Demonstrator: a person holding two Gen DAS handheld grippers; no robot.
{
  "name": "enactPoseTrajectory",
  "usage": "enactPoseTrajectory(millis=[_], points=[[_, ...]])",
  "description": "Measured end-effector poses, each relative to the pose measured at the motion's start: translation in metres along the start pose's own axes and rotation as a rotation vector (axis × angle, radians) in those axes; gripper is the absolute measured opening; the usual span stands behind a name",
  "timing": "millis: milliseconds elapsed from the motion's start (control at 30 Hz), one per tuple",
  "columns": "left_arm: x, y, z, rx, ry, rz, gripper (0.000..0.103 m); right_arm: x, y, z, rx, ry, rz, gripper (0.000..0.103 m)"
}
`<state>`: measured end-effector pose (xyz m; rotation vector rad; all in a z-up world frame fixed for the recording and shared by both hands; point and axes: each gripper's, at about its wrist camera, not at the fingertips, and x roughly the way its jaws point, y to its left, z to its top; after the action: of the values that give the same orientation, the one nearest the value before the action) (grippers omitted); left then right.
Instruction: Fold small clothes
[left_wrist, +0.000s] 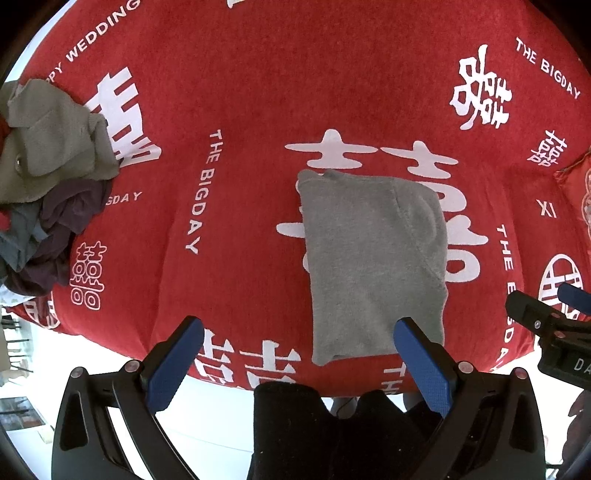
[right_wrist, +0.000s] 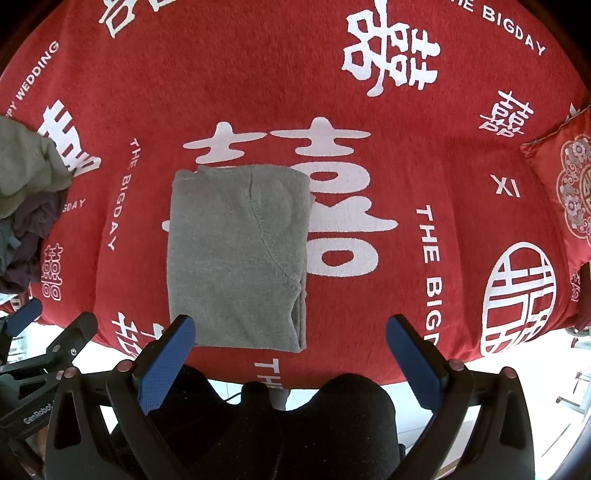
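Note:
A small grey knit garment lies folded into a rectangle on the red printed blanket; it also shows in the right wrist view. My left gripper is open and empty, held above the garment's near edge. My right gripper is open and empty, also above the near edge, slightly right of the garment. The right gripper shows at the right edge of the left wrist view; the left gripper shows at the left edge of the right wrist view.
A pile of unfolded clothes, grey-green, purple and blue, lies at the blanket's left side, also in the right wrist view. A red embroidered cushion lies at the right. The bed's front edge and a white floor are just below the grippers.

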<state>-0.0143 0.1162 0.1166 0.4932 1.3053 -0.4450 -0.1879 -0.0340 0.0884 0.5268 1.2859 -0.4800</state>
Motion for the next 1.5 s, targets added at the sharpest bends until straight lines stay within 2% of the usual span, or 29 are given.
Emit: enactPoseTrajectory(millis=[1500], points=[[0.0098, 0.0042, 0.0011, -0.012, 0.005, -0.004, 0.103, 0.0033, 0.0006, 0.0037, -0.003, 0.01, -0.015, 0.103]])
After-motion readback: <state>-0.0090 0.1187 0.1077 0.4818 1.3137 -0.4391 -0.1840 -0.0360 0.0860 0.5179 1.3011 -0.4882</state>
